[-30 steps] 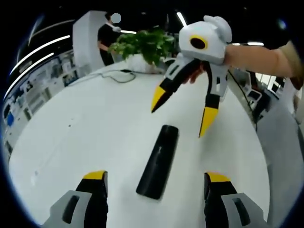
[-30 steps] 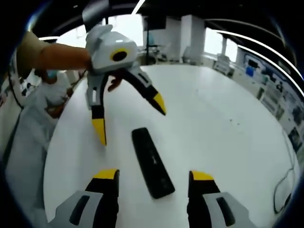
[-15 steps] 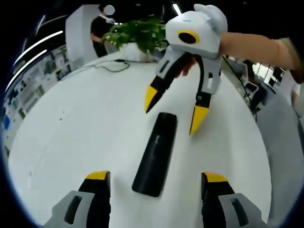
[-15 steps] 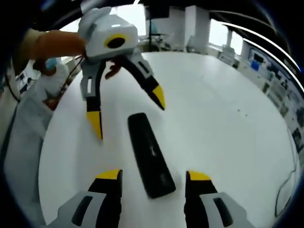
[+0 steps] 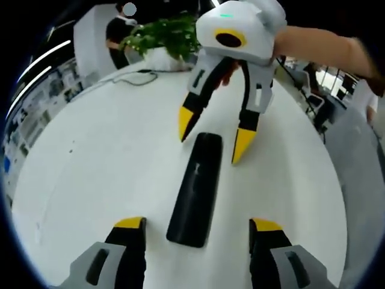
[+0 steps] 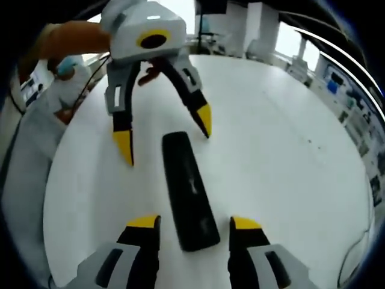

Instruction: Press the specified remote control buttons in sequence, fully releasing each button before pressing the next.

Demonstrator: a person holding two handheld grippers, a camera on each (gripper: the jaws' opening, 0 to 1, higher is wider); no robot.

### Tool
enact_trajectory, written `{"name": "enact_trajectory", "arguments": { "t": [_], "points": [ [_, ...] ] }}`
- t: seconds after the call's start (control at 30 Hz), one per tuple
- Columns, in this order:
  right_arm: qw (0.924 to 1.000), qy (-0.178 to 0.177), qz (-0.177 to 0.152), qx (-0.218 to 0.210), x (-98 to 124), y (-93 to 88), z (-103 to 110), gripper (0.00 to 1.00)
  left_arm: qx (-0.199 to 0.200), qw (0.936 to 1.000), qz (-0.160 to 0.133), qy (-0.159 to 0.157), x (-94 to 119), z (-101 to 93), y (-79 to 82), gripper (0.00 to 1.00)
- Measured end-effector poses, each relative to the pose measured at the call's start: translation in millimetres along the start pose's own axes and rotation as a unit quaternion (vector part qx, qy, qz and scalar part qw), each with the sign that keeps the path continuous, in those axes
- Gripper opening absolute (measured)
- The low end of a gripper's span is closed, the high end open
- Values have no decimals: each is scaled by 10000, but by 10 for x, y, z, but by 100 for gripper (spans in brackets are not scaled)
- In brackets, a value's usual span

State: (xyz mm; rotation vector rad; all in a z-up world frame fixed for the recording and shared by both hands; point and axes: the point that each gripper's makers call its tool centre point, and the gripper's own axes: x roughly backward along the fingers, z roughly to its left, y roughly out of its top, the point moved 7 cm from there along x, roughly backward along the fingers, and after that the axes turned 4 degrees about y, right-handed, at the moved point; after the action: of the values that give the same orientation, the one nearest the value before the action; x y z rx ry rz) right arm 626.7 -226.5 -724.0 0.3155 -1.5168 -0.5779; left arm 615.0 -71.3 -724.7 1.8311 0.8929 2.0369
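On the white table (image 5: 90, 156), flat between my two grippers: one black remote (image 5: 197, 186), lengthwise, untouched. Progress, as I judge it: no press underway, nothing on a button yet; the sequence itself is left to do. My left gripper (image 5: 197, 227): jaws wide, empty, straddling the remote's near end. My right gripper (image 6: 194, 226): jaws wide, empty, at the opposite end, tips near it, apart from it.
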Motion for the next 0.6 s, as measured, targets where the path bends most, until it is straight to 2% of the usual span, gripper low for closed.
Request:
{"name": "enact_trajectory", "arguments": {
  "t": [0.33, 0.5, 0.6],
  "points": [
    [9995, 29, 250, 211, -24, 28, 52, 32, -229, 9997, 98, 12, -7, 39, 4, 56],
    [9992, 60, 305, 260, -12, 16, 17, 28, -419, 9991, 106, -3, -9, 31, 41, 42],
    [9990, 83, 349, 255, -6, 5, 16, 28, -433, 9990, 140, -41, -16, 28, 52, 41]
  ]
}}
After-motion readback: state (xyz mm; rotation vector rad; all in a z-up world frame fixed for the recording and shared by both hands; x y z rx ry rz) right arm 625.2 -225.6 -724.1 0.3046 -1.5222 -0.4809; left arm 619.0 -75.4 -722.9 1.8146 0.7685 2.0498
